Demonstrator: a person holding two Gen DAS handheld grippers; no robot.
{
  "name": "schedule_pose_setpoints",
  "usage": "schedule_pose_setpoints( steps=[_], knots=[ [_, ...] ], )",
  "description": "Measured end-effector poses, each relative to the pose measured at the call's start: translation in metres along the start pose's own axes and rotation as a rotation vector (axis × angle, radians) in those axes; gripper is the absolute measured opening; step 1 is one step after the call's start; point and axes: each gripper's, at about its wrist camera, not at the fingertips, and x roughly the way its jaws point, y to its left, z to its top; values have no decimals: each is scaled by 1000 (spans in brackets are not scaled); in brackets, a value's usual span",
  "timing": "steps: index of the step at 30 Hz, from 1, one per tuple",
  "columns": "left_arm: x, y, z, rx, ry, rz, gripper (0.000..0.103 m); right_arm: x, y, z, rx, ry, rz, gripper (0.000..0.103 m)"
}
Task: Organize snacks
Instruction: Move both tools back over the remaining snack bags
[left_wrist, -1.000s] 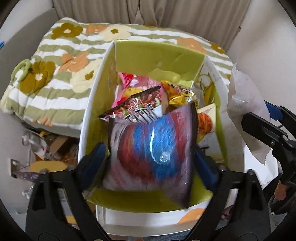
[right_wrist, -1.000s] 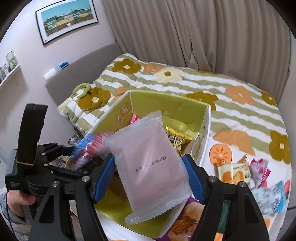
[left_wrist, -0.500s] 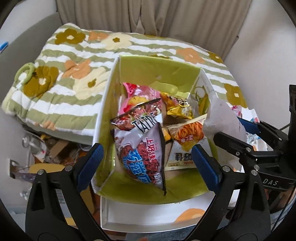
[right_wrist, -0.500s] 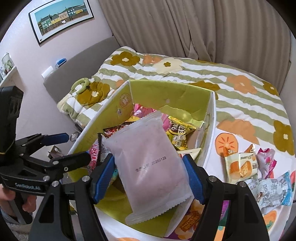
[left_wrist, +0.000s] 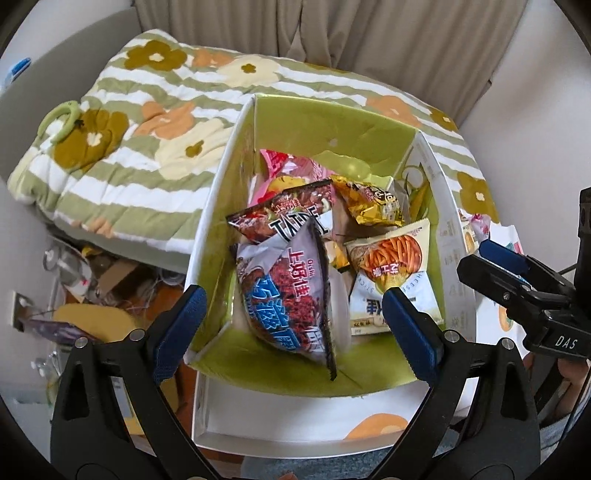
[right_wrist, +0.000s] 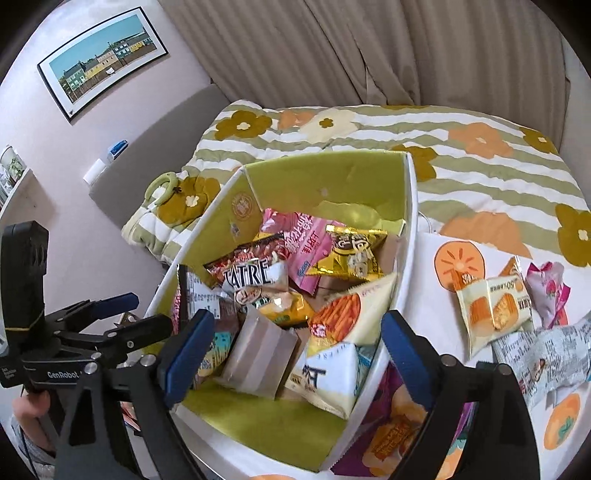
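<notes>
A white box with a green lining (left_wrist: 325, 122) (right_wrist: 325, 181) stands on the bed and holds several snack packets. A red-and-blue chip bag (left_wrist: 288, 291) leans upright at its near left. A pale pink packet (right_wrist: 258, 354) lies in the box near the front, blurred. My left gripper (left_wrist: 291, 325) is open and empty above the box's near edge. My right gripper (right_wrist: 295, 354) is open and empty just above the pink packet. Each gripper also shows in the other's view: the right gripper (left_wrist: 517, 280), the left gripper (right_wrist: 110, 317).
Loose snack packets lie on the bed right of the box: a cake packet (right_wrist: 495, 314), a pink packet (right_wrist: 546, 291), a silver packet (right_wrist: 546, 358). A purple chip bag (right_wrist: 399, 424) lies by the box's right wall. Clutter (left_wrist: 85, 280) sits on the floor at left.
My left gripper let go of the red-and-blue chip bag, which now stands in the box. My right gripper opened and dropped the pink packet into the box.
</notes>
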Motion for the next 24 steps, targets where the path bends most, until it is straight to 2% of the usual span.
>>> schedule_pose_setpoints(
  steps=[16,17,18,19,24],
  knots=[
    [-52,-28,0,104,-108,-39,95,-60,18,-7,-18,-131,-90,90],
    [-56,-30,-1,111,-117,-42,95,-65,18,-8,-15,-142,-102,91],
    [-61,-34,-1,122,-127,-50,95,-73,18,-10,-12,-158,-120,101],
    [-63,-37,-2,130,-133,-58,95,-79,18,-11,-12,-171,-138,103],
    [-74,-57,-2,175,-159,-108,95,-113,7,-21,13,-238,-214,103]
  ],
)
